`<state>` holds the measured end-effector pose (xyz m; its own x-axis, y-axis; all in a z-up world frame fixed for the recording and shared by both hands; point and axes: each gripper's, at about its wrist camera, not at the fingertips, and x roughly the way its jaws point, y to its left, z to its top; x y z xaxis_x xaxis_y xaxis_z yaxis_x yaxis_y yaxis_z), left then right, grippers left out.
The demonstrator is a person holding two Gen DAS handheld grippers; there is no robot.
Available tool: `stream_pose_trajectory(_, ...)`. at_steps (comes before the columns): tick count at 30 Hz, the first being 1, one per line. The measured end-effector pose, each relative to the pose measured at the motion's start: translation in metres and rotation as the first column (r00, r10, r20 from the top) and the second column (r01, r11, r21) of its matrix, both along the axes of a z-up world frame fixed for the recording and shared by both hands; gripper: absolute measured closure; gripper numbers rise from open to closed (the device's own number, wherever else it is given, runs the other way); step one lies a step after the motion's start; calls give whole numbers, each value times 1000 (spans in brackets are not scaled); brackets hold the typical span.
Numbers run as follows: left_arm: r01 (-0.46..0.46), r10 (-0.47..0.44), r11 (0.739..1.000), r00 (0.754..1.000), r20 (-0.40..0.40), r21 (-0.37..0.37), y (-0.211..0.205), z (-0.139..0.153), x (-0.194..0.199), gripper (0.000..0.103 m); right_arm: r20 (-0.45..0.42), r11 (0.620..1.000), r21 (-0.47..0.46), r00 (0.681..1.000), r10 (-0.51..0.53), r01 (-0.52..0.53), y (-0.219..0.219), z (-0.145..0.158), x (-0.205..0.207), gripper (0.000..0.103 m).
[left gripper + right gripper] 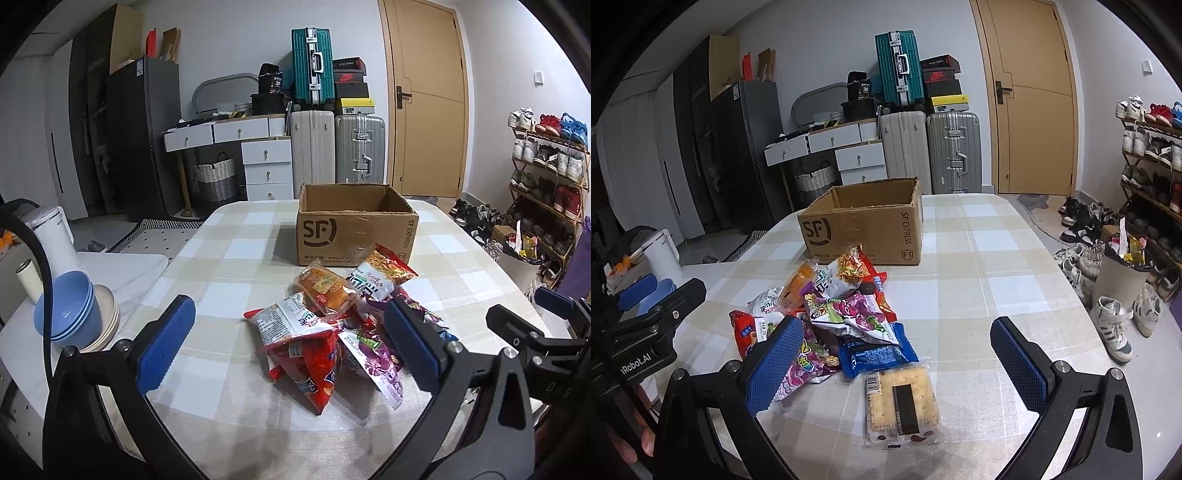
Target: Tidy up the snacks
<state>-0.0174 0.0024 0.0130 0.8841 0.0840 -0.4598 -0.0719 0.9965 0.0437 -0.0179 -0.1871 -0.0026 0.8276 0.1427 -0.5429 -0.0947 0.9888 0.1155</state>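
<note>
A: Where do your grippers stand?

B: Your left gripper (290, 341) hangs over the near side of the snack pile (332, 321), its jaws spread wide and holding nothing — the red packet (306, 354) lies between the blue pads (166, 343), below them on the cloth. Your right gripper (897, 363) is spread just as wide and empty too, with the clear pack of crackers (901, 402) lying flat on the table between its fingers.

A: And the snacks themselves?

B: They are heaped on the checked tablecloth (997, 258), just in front of the cardboard box (864, 229). You have purple packets (857, 310), a blue wrapper (875, 354) and an orange one (799, 280) mixed in the heap; the crackers lie at its near edge, touching the blue wrapper.

A: The box?

B: It stands upright and open-topped, marked SF — you cannot see its floor from either camera. To your left, blue bowls (70, 310) sit stacked on plates on a separate white surface.
</note>
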Motion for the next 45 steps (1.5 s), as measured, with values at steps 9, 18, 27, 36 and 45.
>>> stream_pose_trajectory(9, -15, 15, 1000, 1000, -27, -13, 8, -5, 4, 1, 7, 1000, -20, 1000, -9, 9, 1, 0, 0, 0)
stream_pose_trajectory(18, -18, 17, 1000, 999, -45, -20, 10, -8, 7, 1, 4, 1000, -22, 1000, -8, 8, 2, 0, 0, 0)
stream_pose_trajectory(27, -15, 14, 1000, 998, -64, -22, 12, -12, 12, 1, -11, 1000, -7, 1000, 10, -10, 3, -2, 0, 0)
stream_pose_trajectory(36, -105, 84, 970, 991, -105, -218, 80, -5, 23, 1, -62, 973, -40, 972, 227, -229, 48, -13, 3, 0)
stream_pose_trajectory(45, -123, 63, 947, 978, -201, -297, 105, -29, 44, 1, -185, 922, -135, 924, 336, -362, 107, -42, 30, 0)
